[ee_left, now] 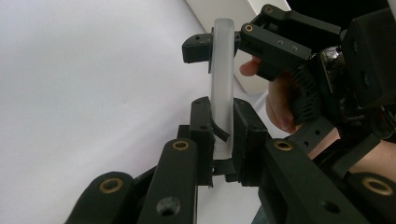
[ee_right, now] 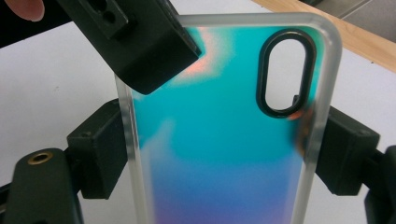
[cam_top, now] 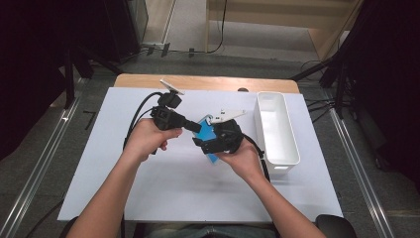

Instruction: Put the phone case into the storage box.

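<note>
A white sheet covers a wooden table on grey floor. At twelve o'clock stands pale wooden furniture, perhaps shelving; dark drapes hang at three and nine.

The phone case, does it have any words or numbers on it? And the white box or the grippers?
None can be read.
Phone case: only blue-green shiny colours and a black camera ring, no writing.
White bin: plain.
Left gripper and right gripper: black, no labels to read.
</note>
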`<state>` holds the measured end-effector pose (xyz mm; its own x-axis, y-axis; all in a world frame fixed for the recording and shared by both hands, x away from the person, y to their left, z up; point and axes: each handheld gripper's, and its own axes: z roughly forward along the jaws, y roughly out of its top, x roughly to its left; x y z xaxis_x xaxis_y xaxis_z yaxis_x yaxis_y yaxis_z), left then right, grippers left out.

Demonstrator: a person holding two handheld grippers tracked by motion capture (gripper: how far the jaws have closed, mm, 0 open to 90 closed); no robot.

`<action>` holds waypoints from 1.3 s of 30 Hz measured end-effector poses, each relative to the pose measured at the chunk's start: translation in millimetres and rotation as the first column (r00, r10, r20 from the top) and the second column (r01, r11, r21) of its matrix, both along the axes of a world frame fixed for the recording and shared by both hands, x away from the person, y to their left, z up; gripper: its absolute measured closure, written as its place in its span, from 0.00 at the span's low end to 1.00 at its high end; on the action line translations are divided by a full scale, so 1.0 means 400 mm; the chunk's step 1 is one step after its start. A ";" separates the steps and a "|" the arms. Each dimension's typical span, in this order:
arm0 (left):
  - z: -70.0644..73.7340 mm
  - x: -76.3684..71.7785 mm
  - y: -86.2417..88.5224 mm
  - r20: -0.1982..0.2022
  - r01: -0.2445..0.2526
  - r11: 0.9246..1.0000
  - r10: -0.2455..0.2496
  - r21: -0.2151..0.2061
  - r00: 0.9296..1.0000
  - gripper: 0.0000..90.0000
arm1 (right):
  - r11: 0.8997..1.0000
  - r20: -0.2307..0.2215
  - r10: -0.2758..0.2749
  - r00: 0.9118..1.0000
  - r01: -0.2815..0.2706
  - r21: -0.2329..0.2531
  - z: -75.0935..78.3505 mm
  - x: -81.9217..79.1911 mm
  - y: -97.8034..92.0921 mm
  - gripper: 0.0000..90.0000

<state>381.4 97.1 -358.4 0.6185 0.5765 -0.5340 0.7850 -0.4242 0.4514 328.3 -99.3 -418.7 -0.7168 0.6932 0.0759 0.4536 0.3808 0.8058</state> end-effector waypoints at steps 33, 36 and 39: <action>0.012 0.004 0.017 0.021 0.017 1.000 -0.017 -0.019 1.000 0.44 | 0.999 -0.031 0.027 0.999 -0.028 -0.016 0.008 -0.001 -0.014 0.18; 0.013 0.005 0.021 0.025 0.017 1.000 -0.017 -0.023 1.000 0.43 | 1.000 -0.047 0.024 0.999 -0.025 -0.015 0.011 -0.005 -0.017 0.18; 0.015 0.004 0.026 0.032 0.017 1.000 -0.016 -0.026 0.999 0.42 | 0.999 -0.051 0.031 0.998 -0.032 -0.015 0.013 -0.006 -0.021 0.18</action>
<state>382.9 107.4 -352.3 0.6449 0.5518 -0.5289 0.7630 -0.4247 0.4873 325.9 -107.9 -413.5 -0.7338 0.6717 0.1017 0.4812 0.4082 0.7758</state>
